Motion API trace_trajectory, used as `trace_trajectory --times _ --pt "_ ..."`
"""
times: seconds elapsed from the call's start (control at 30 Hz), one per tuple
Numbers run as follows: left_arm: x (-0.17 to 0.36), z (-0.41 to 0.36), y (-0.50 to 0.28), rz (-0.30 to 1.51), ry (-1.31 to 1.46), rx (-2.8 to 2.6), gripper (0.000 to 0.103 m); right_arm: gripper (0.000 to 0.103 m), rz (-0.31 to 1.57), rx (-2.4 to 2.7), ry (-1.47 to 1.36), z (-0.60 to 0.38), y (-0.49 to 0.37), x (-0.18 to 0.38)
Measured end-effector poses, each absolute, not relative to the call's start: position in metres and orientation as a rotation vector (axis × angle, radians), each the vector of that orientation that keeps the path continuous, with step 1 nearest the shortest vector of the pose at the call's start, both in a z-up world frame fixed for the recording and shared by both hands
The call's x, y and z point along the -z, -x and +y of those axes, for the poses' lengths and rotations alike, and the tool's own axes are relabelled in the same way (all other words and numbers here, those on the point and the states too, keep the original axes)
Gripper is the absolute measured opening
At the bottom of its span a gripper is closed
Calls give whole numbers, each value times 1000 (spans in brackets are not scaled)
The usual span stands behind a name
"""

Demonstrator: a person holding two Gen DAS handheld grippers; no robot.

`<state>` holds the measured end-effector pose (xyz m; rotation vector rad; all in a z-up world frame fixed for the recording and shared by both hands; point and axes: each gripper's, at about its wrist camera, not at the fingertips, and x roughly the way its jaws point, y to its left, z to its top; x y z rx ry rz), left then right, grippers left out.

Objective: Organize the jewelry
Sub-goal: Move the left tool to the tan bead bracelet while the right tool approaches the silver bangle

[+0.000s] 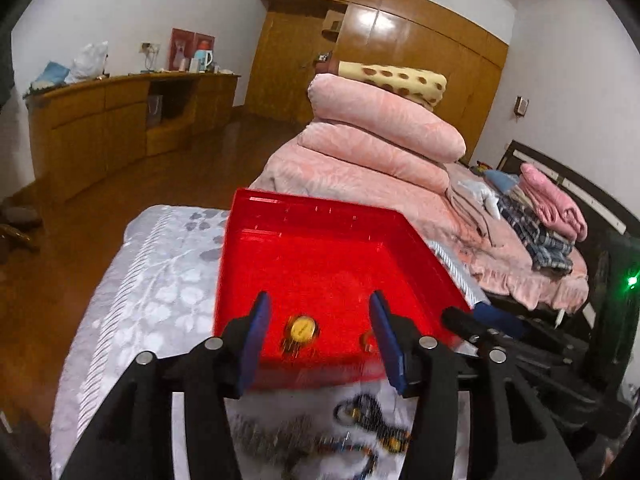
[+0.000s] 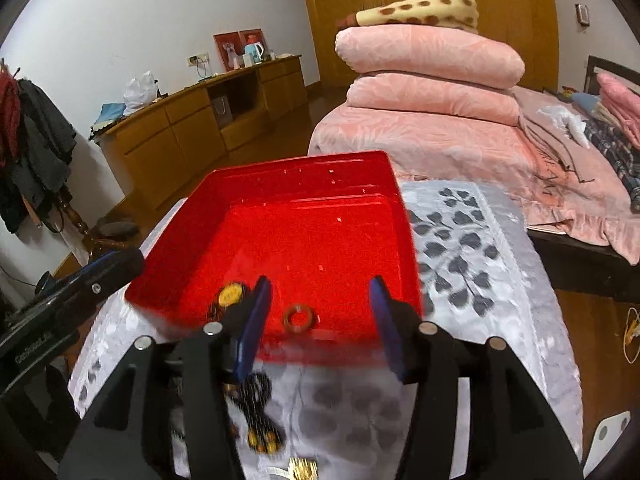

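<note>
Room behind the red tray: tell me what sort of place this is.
Most likely a home bedroom: a bed under folded pink quilts, a tall glossy wooden wardrobe, and a low wooden sideboard along the white wall.

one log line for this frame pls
left gripper: open | right gripper: open | red tray: gold piece, ring inside | more jewelry on cloth

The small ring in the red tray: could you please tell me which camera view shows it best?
The right wrist view: the ring lies whole on the floor of the red tray, between the open right gripper's fingers. In the left wrist view, a blue finger of the left gripper hides part of the ring.
</note>
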<state>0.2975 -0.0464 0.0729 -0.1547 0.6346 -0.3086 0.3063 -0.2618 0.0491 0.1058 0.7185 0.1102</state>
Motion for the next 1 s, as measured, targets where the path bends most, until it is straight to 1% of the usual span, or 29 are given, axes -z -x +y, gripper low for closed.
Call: trace_trajectory --times 0.2,0.5,0.53,0.6,1.0 --pt "-62 -41 -249 644 96 308 51 53 737 -91 -94 -274 -255 -35" --pt "-29 -44 -200 756 36 334 51 56 836 -54 -119 -290 -192 2" --pt "-26 -45 -196 766 33 339 51 59 841 -55 -118 -290 -189 4" --pt "-21 -48 -192 784 26 344 51 60 851 -55 -110 -289 -181 10" --pt "3 -61 -179 861 16 367 51 60 865 -78 -108 -283 -173 17"
